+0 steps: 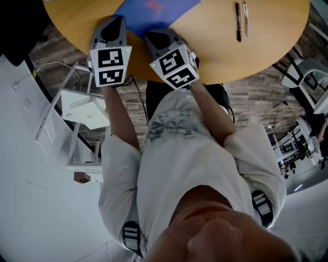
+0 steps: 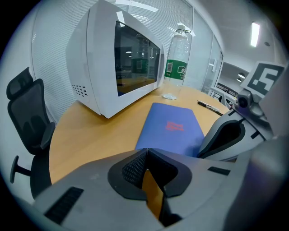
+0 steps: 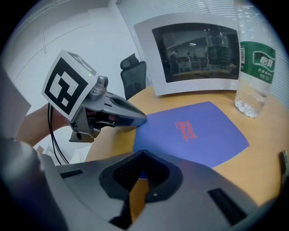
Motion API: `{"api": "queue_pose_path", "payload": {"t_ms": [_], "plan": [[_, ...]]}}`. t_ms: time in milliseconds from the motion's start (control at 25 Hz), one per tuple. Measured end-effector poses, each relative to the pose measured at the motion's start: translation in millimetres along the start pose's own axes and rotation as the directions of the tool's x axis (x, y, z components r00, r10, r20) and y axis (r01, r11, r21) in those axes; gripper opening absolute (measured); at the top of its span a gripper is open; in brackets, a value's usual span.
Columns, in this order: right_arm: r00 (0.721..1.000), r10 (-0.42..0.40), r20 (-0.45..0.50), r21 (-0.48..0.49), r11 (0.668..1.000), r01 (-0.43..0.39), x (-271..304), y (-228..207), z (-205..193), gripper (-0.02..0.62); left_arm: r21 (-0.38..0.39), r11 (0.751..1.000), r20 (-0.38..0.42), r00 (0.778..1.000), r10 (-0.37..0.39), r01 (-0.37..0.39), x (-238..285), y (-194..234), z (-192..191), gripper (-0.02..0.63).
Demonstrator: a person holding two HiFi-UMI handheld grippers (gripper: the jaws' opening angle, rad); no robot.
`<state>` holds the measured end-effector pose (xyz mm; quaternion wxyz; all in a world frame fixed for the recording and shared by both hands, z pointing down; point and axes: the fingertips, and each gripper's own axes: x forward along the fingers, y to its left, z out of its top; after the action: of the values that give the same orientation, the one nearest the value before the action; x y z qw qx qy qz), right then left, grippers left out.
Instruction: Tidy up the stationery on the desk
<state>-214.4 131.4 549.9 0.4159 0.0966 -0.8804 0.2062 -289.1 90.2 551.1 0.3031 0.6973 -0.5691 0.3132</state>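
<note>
Head view: round wooden desk [image 1: 205, 48] over plank floor [image 1: 256, 102]; blue notebook [image 1: 154, 10] at its near edge, two pens [image 1: 239, 23] near the right edge. Left gripper view: left gripper [image 2: 145, 155] closed, empty; microwave [image 2: 117, 58] and bottle [image 2: 178, 58] by the far edge. Right gripper view: right gripper [image 3: 142, 158] closed, empty.

The head view looks steeply down past the person's torso onto the near edge of the desk [image 1: 215, 51]. Both gripper views sit low and close over the desk, facing across the folder [image 2: 174, 128] toward the microwave [image 2: 113, 58]. The left gripper view catches the right gripper [image 2: 203, 151], and the right gripper view catches the left gripper [image 3: 141, 119]. All three views share the folder.
</note>
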Motion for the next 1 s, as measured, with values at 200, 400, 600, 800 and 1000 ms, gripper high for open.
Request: {"api": "queue_pose_path", "payload": {"t_ms": [200, 400, 600, 800, 1000], "plan": [[1.0, 0.006, -0.006, 0.0, 1.0, -0.006, -11.0, -6.7, -7.4, 0.064, -0.023, 1.0, -0.003, 1.0, -0.002, 0.002, -2.1, -13.6, -4.3, 0.009], [1.0, 0.004, -0.01, -0.009, 1.0, -0.004, -23.6, -20.0, -19.9, 0.064, -0.048, 0.999, 0.001, 1.0, 0.0, 0.0, -0.2, -32.7, -4.7, 0.008], [1.0, 0.004, -0.02, -0.022, 1.0, -0.005, -39.3, -31.5, -33.8, 0.064, -0.075, 0.997, 0.0, 1.0, 0.002, -0.002, -1.1, -55.3, -5.5, 0.008], [0.999, 0.01, -0.031, -0.037, 0.999, -0.012, -54.5, -46.4, -44.4, 0.064, -0.101, 0.995, -0.007, 1.0, 0.007, -0.008, 1.7, -78.0, -4.2, 0.008], [0.999, 0.019, -0.036, -0.06, 0.998, -0.022, -66.6, -55.3, -57.0, 0.064, -0.135, 0.991, -0.003, 1.0, 0.024, -0.024, 1.0, -98.7, -7.5, 0.008]]}}
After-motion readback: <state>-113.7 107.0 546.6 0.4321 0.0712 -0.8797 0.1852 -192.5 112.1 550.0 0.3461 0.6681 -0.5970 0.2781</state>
